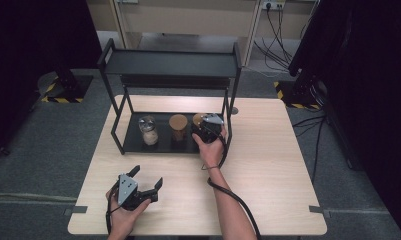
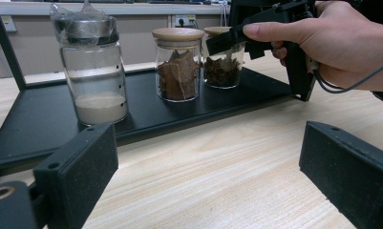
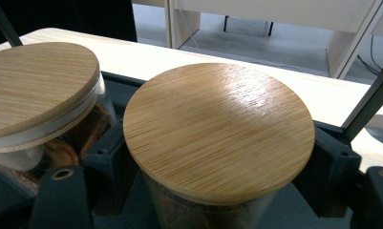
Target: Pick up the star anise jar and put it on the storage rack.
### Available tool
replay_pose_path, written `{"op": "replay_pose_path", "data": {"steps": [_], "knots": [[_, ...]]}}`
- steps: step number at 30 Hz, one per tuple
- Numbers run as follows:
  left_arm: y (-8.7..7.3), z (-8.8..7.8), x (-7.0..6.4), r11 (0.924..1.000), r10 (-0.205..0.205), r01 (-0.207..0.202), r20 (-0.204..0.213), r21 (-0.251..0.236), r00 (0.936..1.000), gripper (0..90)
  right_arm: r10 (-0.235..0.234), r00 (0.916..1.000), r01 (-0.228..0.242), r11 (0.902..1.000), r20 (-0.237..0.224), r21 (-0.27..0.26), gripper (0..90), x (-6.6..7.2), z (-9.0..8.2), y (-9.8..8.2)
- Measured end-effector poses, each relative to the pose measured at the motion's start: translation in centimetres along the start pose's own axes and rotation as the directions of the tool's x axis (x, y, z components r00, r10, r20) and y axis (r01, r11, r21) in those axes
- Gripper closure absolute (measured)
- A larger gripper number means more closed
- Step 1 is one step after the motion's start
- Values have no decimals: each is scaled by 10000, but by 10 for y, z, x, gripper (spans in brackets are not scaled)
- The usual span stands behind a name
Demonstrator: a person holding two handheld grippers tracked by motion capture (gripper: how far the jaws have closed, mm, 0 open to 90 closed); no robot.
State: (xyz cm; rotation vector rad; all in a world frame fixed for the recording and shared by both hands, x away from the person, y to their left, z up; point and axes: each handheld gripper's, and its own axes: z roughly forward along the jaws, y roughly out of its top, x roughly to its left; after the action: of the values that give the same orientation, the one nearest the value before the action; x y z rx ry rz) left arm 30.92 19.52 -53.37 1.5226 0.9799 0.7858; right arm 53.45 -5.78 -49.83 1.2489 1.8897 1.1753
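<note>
Right gripper (image 1: 206, 131) fingers clamp the bamboo-lidded glass jar (image 3: 218, 138) below its lid, likely slippery and breakable; left gripper (image 1: 147, 182) open.

Left hand (image 1: 124, 212): low at the table's near edge, wrist entering from below, holding the left gripper (image 1: 147, 181) with jaws spread wide, nothing between them. Right forearm: stretched forward, cable trailing along it. Right hand (image 1: 211, 148): wrapped around the right gripper (image 1: 204, 128), whose jaws stand on either side of a jar (image 3: 218, 143), its pads at the glass.
</note>
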Motion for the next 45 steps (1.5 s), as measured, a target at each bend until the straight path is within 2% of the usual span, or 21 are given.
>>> {"op": "replay_pose_path", "data": {"steps": [6, 22, 34, 45], "knots": [[0, 0, 0, 10000, -6, 6, -1, 12, 10000, 53, 73, 10000, -73, 9999, -57, 86, 224, 0, 0, 0], [0, 0, 0, 10000, 1, -1, 3, -5, 10000, 53, 234, 9997, -231, 9991, -75, 358, 70, 4, -4, 0], [0, 0, 0, 10000, 33, -33, -9, -9, 10000, 53, 206, 9997, -199, 9989, -162, 422, 46, 5, -7, -1], [0, 0, -1, 10000, 56, -57, -17, -11, 10000, 53, 146, 9992, -136, 9995, -374, 282, 34, 8, -17, 1]]}}
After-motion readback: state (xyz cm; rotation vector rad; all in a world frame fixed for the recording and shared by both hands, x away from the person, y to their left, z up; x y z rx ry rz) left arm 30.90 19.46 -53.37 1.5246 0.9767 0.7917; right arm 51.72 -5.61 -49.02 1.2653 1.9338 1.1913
